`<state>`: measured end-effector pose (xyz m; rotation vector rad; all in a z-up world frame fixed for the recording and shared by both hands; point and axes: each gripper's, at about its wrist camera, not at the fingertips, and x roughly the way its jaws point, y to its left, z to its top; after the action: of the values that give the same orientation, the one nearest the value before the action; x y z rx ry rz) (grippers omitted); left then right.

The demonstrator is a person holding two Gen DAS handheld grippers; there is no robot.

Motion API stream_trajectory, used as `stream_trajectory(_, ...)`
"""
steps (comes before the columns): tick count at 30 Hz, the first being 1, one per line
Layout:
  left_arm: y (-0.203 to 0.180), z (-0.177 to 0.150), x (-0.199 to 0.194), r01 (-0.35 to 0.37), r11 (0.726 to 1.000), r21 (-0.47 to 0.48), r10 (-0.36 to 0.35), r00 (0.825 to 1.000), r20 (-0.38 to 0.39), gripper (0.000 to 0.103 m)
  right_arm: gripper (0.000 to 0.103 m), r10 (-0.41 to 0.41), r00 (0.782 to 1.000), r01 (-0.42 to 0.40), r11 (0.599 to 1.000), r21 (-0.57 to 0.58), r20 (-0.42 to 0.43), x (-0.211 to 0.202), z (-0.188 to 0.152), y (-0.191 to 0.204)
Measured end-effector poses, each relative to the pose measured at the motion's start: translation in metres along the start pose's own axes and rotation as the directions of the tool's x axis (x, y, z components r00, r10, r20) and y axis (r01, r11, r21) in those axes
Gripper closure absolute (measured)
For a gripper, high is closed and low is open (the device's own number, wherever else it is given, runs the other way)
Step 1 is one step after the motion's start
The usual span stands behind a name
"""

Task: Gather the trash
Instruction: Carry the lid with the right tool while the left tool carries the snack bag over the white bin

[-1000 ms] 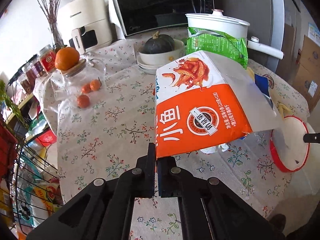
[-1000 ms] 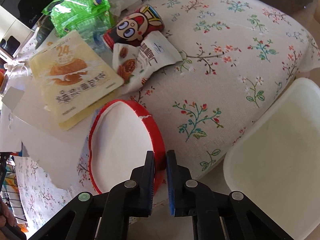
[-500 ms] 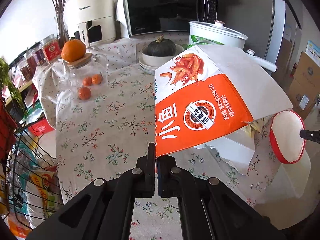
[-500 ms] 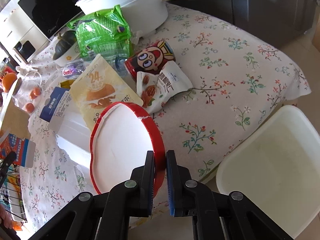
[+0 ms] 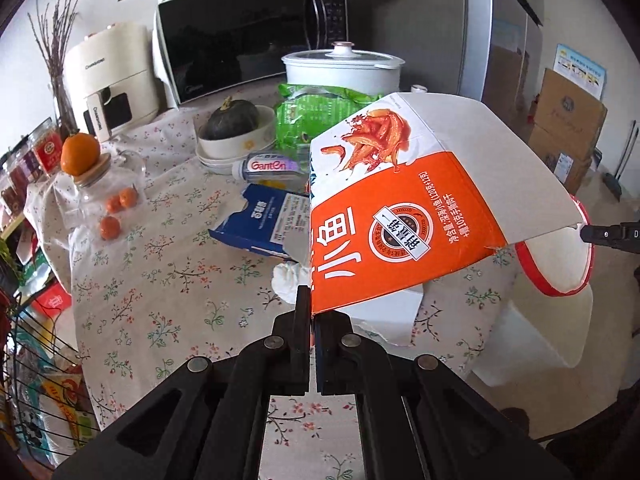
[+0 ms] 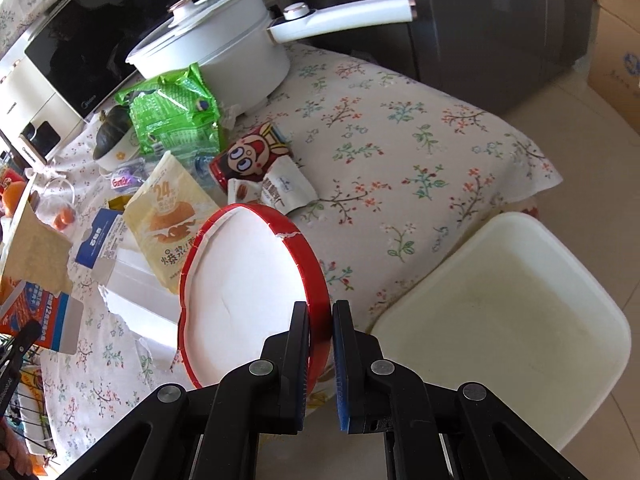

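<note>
Lettering on the flattened orange-and-white cardboard snack box is reading "小鱼" in large white characters beside a round brown seal, and I am seeing it tipped on its side. My left gripper is pinching the box by its lower corner, jaws clenched on the card, so the box is hanging above the floral tablecloth with its long axis running up and to the right, its grey inner flap pointing toward the right gripper. My right gripper is clamping the rim of a red-edged white paper lid, which is standing nearly on edge, its white face turned to the left, over the table's edge beside a white plastic bin.

On the cloth I am reading "Ganten" on a clear water bottle lying on its side, "24" on a pale yellow snack pouch, and white characters I cannot make out on a torn blue carton. "CHANGHONG" is showing on the cream air fryer at the back, next to the black microwave.
</note>
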<state>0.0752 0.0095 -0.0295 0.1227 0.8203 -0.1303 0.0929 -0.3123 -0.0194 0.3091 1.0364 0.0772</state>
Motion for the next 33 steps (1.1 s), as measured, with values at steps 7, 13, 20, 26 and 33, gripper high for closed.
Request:
stream_trajectory(7,-0.059,0.009,-0.007,0.088,0.991,0.104,-0.09,0.996,0.013,0.102,0.094,-0.055,0.998,0.052,0.996,0.067,0.039,-0.039,-0.012,-0.048)
stream_trajectory(13,-0.133,0.006,-0.011,0.157,0.956,0.246,-0.16,0.987,-0.009,0.102,0.093,-0.111,0.992,0.101,0.985,0.142,0.063,-0.074,-0.028,-0.096)
stream_trajectory(20,-0.217,-0.009,0.006,0.224,0.896,0.382,-0.208,0.974,-0.083,0.102,0.093,-0.159,0.985,0.139,0.966,0.217,0.074,-0.104,-0.051,-0.149)
stream_trajectory(26,-0.271,-0.024,0.042,0.242,0.862,0.446,-0.186,0.968,-0.166,0.102,0.093,-0.194,0.979,0.17,0.944,0.284,0.059,-0.116,-0.069,-0.198)
stream_trajectory(33,-0.308,-0.029,0.064,0.274,0.841,0.466,-0.199,0.958,-0.206,0.101,0.093,-0.207,0.978,0.187,0.924,0.334,0.027,-0.119,-0.083,-0.234)
